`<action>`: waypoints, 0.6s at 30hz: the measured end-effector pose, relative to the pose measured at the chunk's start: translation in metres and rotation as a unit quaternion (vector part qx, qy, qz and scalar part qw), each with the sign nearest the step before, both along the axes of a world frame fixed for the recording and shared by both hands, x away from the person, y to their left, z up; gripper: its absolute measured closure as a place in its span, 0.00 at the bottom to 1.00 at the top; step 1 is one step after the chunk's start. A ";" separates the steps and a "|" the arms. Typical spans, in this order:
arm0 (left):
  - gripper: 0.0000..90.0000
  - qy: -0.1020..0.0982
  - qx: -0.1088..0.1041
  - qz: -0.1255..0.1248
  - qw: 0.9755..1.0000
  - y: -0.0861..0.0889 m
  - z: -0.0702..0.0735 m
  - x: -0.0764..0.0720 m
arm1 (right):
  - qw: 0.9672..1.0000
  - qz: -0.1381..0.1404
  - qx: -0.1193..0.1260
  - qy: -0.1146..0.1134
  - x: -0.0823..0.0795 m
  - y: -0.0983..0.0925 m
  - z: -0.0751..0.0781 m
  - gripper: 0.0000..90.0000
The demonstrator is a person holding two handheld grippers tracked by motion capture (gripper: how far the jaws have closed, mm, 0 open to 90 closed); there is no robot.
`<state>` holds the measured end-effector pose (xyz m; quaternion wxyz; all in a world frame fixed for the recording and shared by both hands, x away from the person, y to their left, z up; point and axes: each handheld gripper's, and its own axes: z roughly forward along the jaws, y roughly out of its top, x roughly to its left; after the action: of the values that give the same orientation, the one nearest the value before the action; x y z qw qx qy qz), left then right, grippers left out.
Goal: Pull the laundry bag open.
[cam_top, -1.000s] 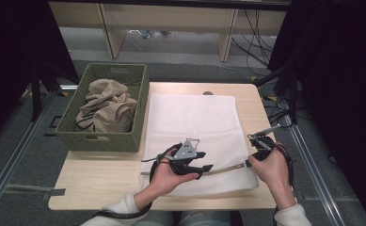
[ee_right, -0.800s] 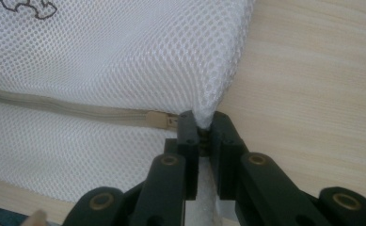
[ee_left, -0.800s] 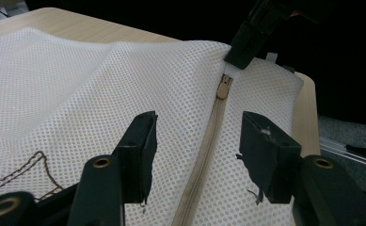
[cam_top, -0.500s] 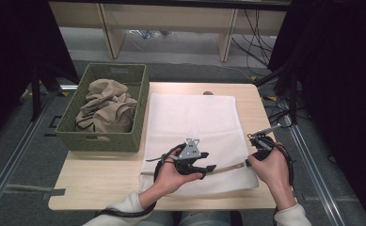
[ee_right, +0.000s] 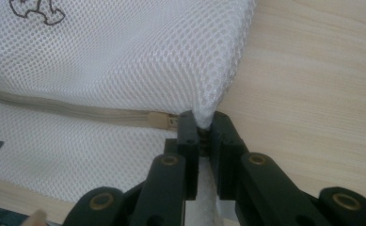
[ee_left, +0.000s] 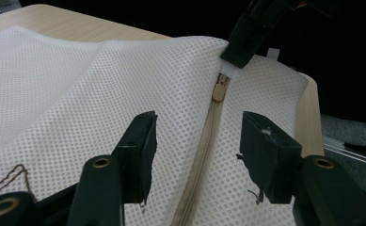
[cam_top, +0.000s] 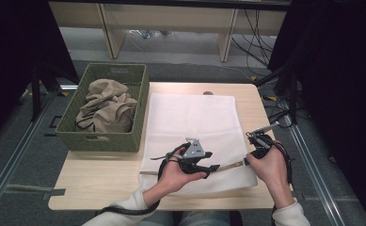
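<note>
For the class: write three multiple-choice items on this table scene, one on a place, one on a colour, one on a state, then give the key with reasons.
1. Where does the crumpled tan cloth lie?
A. in the green basket
B. on the white mesh bag
C. on the floor

2. What colour is the zipper of the bag?
A. black
B. beige
C. red

3. How does the right gripper stand?
A. wide open above the table
B. shut on the zipper pull
C. shut on the bag's edge

Key: 1 A, the cloth sits inside the basket's walls; 2 B, the strip runs beige between the left gripper jaws; 3 C, mesh is pinched between its jaws.
</note>
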<state>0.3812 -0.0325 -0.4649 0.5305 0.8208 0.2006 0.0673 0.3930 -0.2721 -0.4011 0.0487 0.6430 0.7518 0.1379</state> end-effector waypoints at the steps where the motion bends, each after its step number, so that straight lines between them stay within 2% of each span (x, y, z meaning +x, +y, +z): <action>1: 0.51 0.005 -0.001 0.001 1.000 -0.002 -0.001 0.000 | 1.000 0.004 0.000 -0.001 0.000 0.000 0.000 0.93; 3: 0.51 0.006 0.002 0.005 1.000 -0.006 -0.002 0.001 | 1.000 0.003 -0.002 -0.003 0.000 0.000 0.000 0.93; 5: 0.51 0.004 0.003 0.001 1.000 -0.008 -0.002 0.002 | 1.000 0.021 -0.003 -0.015 0.000 -0.002 -0.001 0.93; 8: 0.52 0.008 0.007 -0.004 1.000 -0.012 -0.002 0.004 | 1.000 0.015 -0.002 -0.011 0.000 0.000 -0.001 0.93; 9: 0.52 0.005 0.009 0.000 1.000 -0.014 -0.002 0.004 | 1.000 0.002 0.001 0.000 0.000 0.002 0.001 0.93; 14: 0.53 0.015 0.006 -0.014 1.000 -0.026 -0.005 0.006 | 1.000 0.003 0.004 -0.003 -0.002 0.002 0.002 0.93; 17: 0.55 0.015 0.015 -0.023 1.000 -0.033 -0.006 0.007 | 1.000 -0.007 0.005 -0.003 -0.002 0.004 0.003 0.93; 18: 0.55 0.023 0.012 -0.028 0.999 -0.036 -0.008 0.007 | 1.000 -0.006 0.005 -0.002 -0.002 0.005 0.003 0.93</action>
<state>0.3884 -0.0683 -0.4728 0.5174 0.8339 0.1888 0.0366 0.3905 -0.2673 -0.3984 0.0477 0.6478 0.7468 0.1428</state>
